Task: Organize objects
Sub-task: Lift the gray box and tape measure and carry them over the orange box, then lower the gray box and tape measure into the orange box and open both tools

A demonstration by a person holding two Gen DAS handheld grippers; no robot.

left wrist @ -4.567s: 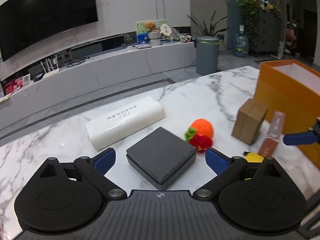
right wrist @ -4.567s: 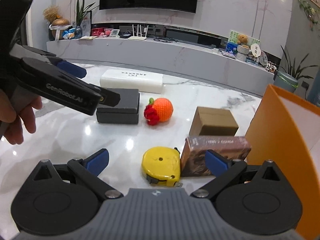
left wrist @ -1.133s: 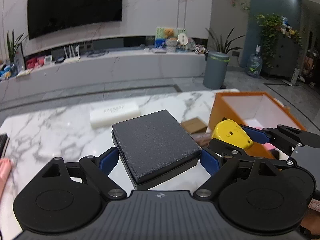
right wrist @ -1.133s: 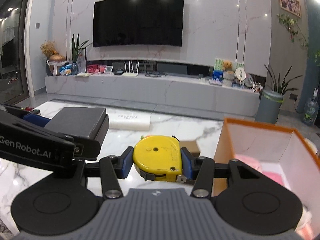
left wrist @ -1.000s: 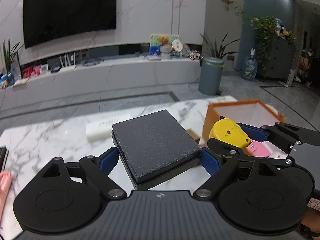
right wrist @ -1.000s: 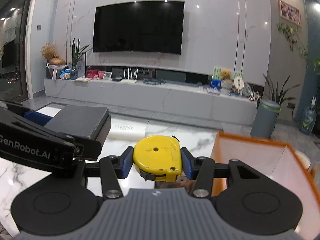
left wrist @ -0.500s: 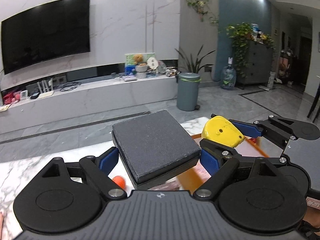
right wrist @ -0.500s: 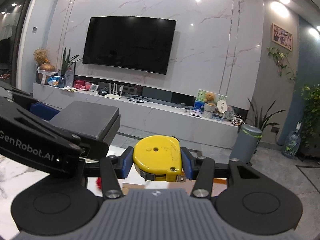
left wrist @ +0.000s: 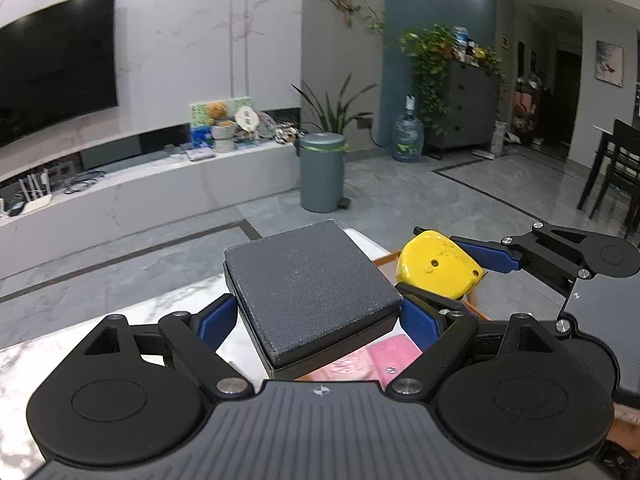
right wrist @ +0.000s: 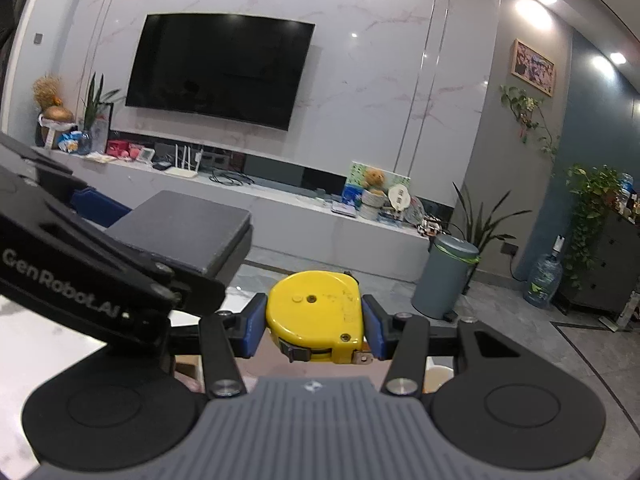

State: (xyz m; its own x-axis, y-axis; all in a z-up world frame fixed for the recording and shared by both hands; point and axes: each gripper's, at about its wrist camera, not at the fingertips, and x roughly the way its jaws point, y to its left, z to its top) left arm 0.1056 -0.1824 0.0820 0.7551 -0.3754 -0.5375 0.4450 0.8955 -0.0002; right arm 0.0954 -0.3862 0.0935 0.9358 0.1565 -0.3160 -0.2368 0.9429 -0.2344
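The left gripper [left wrist: 318, 316] pinches a flat dark grey box [left wrist: 310, 284] between its blue pads, held aloft. Just to its right, the right gripper [right wrist: 315, 326] clamps a yellow tape measure [right wrist: 316, 316]. Below both, pink items [left wrist: 360, 364] lie past the marble table [left wrist: 60, 344] edge.

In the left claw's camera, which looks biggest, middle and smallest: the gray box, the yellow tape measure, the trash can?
1. gray box, but it sits nearest the camera
2. trash can and yellow tape measure: look about alike; the can is far off
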